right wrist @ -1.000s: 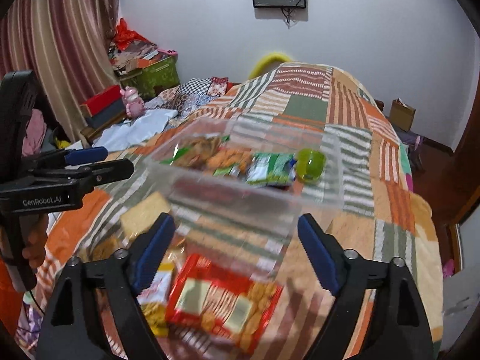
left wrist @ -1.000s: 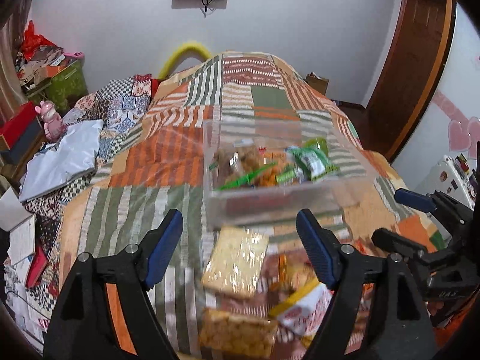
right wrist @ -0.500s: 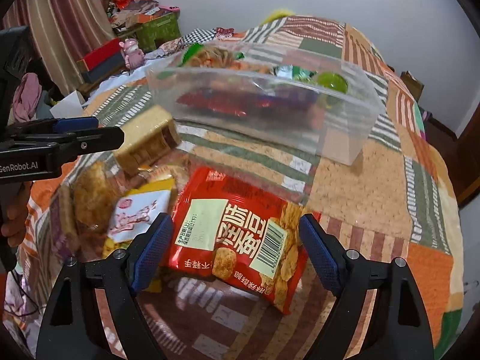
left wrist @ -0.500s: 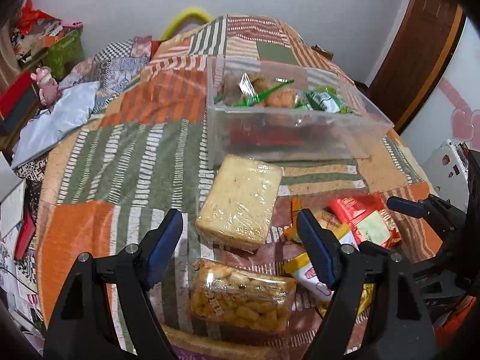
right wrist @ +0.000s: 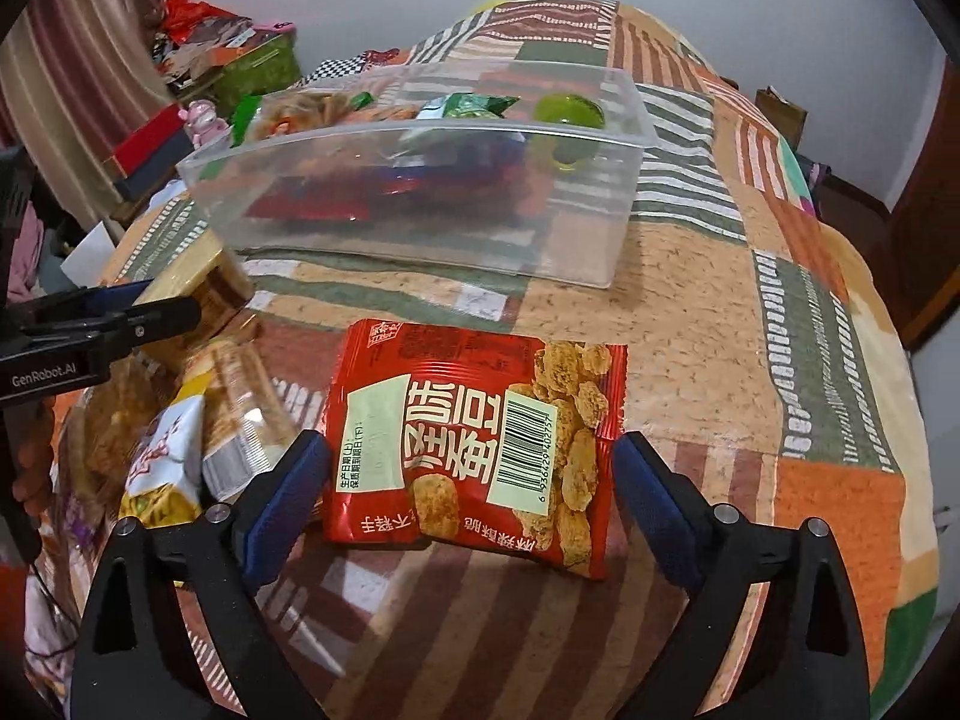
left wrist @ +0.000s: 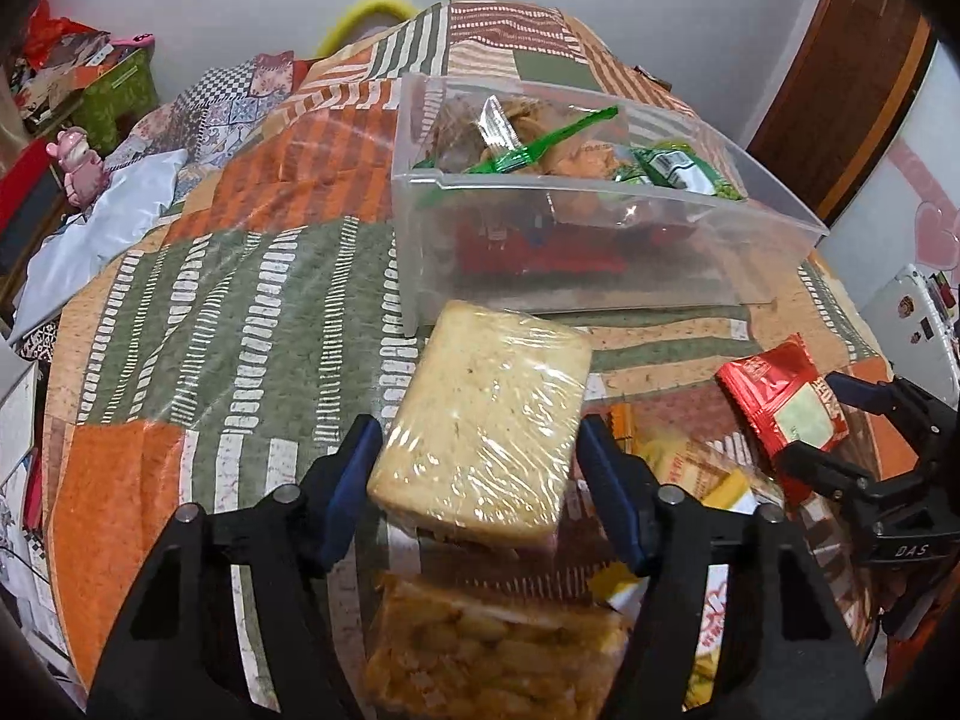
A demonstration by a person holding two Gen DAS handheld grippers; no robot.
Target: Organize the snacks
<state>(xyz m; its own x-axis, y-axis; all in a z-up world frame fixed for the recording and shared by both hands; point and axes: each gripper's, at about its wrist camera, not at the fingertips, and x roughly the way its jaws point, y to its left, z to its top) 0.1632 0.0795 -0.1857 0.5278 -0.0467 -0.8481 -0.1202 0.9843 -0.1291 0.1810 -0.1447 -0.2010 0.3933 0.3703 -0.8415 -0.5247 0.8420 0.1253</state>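
Observation:
A clear plastic bin (left wrist: pixel 600 252) on the patchwork bed holds several snack packs; it also shows in the right wrist view (right wrist: pixel 420 204). My left gripper (left wrist: pixel 480 468) is open, its blue pads on either side of a plastic-wrapped pale cracker block (left wrist: pixel 486 426), close to it. My right gripper (right wrist: pixel 471 492) is open around the near end of a red snack bag (right wrist: pixel 474 438), which also shows in the left wrist view (left wrist: pixel 780 402).
More loose snacks lie near me: a clear pack of golden pieces (left wrist: pixel 492 654), yellow-white packets (right wrist: pixel 162 468). The bed drops off to the right (right wrist: pixel 900 420). Cluttered boxes and a pink toy (left wrist: pixel 78 162) stand at the left.
Both grippers have moved down and forward onto the snacks. The left jaws have narrowed around the cracker block; the right jaws now straddle the red bag.

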